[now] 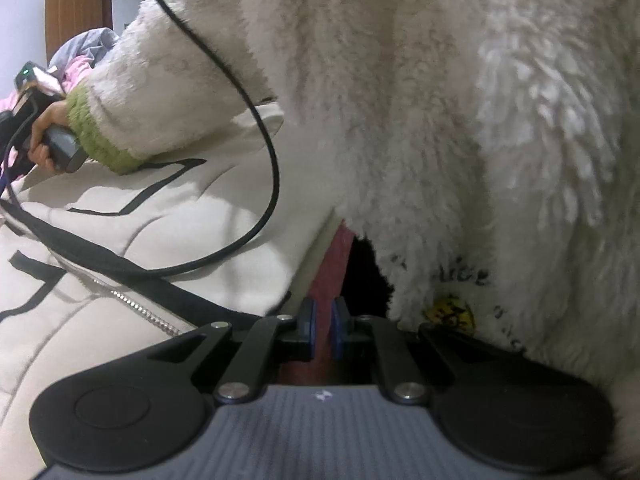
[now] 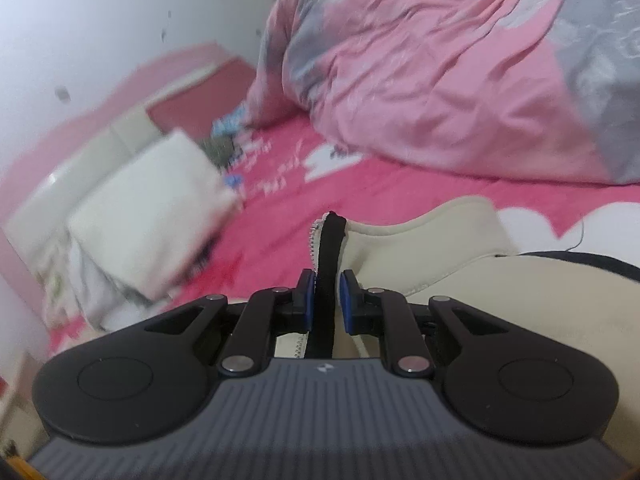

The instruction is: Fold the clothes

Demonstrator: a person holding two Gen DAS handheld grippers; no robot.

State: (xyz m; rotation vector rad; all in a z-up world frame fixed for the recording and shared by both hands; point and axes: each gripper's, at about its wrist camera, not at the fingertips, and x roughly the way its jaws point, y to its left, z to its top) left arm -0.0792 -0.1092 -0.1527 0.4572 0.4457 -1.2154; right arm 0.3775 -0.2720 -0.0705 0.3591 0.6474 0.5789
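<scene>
A cream jacket (image 1: 120, 240) with black line trim and a metal zipper (image 1: 136, 304) lies spread on the bed at the left of the left wrist view. My left gripper (image 1: 323, 326) hovers just off its hem, jaws nearly together with only red sheet showing in the slit. In the right wrist view the cream jacket (image 2: 500, 300) bulges at the right, and my right gripper (image 2: 327, 304) is shut on its black zipper edge (image 2: 330, 240), which rises between the pads. The person's hand (image 1: 48, 124) holds that gripper's handle at the far left.
The person's fluffy white jacket (image 1: 440, 120) fills the right of the left wrist view, very close. A black cable (image 1: 264, 128) loops over the cream jacket. A pink and grey quilt (image 2: 440, 60) is heaped on the pink sheet (image 2: 400, 192); a white folded cloth (image 2: 152, 208) lies left.
</scene>
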